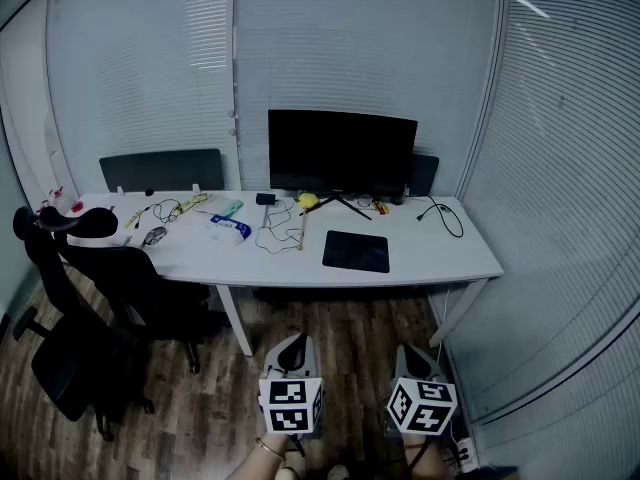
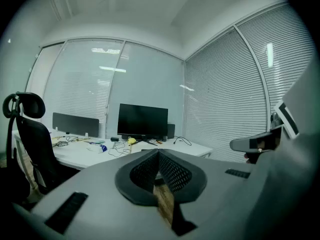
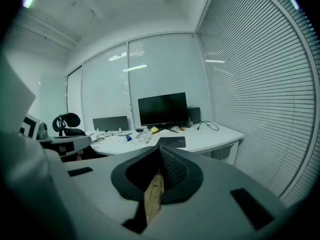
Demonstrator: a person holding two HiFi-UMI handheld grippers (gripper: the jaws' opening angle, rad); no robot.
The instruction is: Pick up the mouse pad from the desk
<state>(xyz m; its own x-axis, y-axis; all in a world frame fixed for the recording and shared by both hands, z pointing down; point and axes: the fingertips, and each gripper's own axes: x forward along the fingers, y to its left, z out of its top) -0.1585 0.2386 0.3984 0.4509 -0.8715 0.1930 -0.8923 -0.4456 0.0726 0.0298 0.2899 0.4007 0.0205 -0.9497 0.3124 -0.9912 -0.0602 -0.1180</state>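
The dark mouse pad (image 1: 356, 251) lies flat on the white desk (image 1: 440, 258), in front of the monitor and a little right of centre. In the right gripper view the mouse pad (image 3: 171, 142) shows far ahead, beyond the jaw tips. Both grippers hang low over the wooden floor, well short of the desk. My left gripper (image 1: 293, 345) is shut, its jaws meeting with nothing between them, as the left gripper (image 2: 158, 152) shows in its own view. My right gripper (image 1: 413, 357) is shut and empty too, and the right gripper (image 3: 160, 148) points towards the desk.
A black monitor (image 1: 342, 153) stands at the back of the desk. Cables (image 1: 280, 233), a blue-and-white packet (image 1: 230, 227) and several small items lie left of the pad. A black office chair (image 1: 90, 298) stands at the desk's left end. Blind-covered glass walls close in the back and right.
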